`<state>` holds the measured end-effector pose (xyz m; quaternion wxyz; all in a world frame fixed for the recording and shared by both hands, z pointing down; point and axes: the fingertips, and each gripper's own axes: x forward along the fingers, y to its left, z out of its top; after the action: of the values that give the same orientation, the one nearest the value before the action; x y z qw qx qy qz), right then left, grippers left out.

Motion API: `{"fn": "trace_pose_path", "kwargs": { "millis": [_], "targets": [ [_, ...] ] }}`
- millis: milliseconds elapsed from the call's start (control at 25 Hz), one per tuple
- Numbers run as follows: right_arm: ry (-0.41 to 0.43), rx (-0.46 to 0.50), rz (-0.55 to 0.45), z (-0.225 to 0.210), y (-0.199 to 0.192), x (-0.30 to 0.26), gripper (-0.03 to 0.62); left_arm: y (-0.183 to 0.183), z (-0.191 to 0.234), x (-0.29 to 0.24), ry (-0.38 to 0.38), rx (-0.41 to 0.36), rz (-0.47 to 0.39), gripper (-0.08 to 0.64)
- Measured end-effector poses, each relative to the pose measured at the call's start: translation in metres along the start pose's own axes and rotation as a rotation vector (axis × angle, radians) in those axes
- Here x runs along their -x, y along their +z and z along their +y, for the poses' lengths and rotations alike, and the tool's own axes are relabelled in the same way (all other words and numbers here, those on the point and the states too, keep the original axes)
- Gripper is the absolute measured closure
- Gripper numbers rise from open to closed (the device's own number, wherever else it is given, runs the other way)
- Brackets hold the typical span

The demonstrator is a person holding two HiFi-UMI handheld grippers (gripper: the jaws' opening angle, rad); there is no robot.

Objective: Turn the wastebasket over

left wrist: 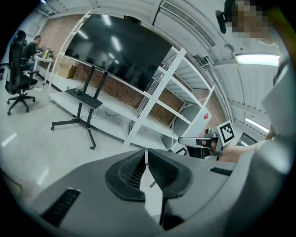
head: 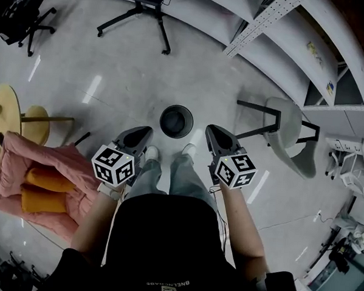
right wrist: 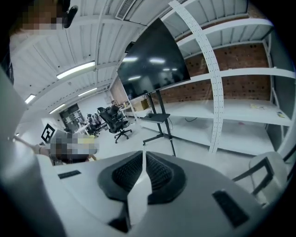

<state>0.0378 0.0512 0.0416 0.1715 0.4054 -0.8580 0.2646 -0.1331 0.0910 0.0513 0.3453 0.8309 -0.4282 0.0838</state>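
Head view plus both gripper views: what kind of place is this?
Probably an open office or lab space. A large dark screen sits on a wheeled stand, long white shelving runs along a brick wall, there are black office chairs, and the wastebasket stands on a bare glossy floor.

The wastebasket (head: 176,121) is round, dark and stands upright on the grey floor ahead of my feet, its mouth open upward.

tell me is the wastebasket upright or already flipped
Upright: the wastebasket stands on the floor with its round mouth open toward the head camera, rim and dark inside showing.
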Motion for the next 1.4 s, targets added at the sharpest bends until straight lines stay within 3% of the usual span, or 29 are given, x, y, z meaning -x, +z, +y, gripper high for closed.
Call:
{"fn": "trace_pose_path", "kwargs": {
  "millis": [320, 640, 1000, 1400],
  "targets": [
    [0.046, -0.009, 0.157, -0.063, -0.044, -0.056, 0.558, -0.038, 0.040, -0.053, 0.132, 0.094, 0.052, 0.540],
    [0.088, -0.006, 0.346, -0.127, -0.128, -0.122, 0.514, -0.124, 0.095, -0.103, 0.263, 0.223, 0.122, 0.439],
    [0.094, -0.006, 0.495, -0.188, -0.243, -0.204, 0.462, -0.234, 0.160, -0.159, 0.323, 0.313, 0.215, 0.359],
    [0.090, 0.001, 0.628, -0.232, -0.363, -0.270, 0.411, -0.354, 0.225, -0.211, 0.362, 0.447, 0.267, 0.316]
  ]
}}
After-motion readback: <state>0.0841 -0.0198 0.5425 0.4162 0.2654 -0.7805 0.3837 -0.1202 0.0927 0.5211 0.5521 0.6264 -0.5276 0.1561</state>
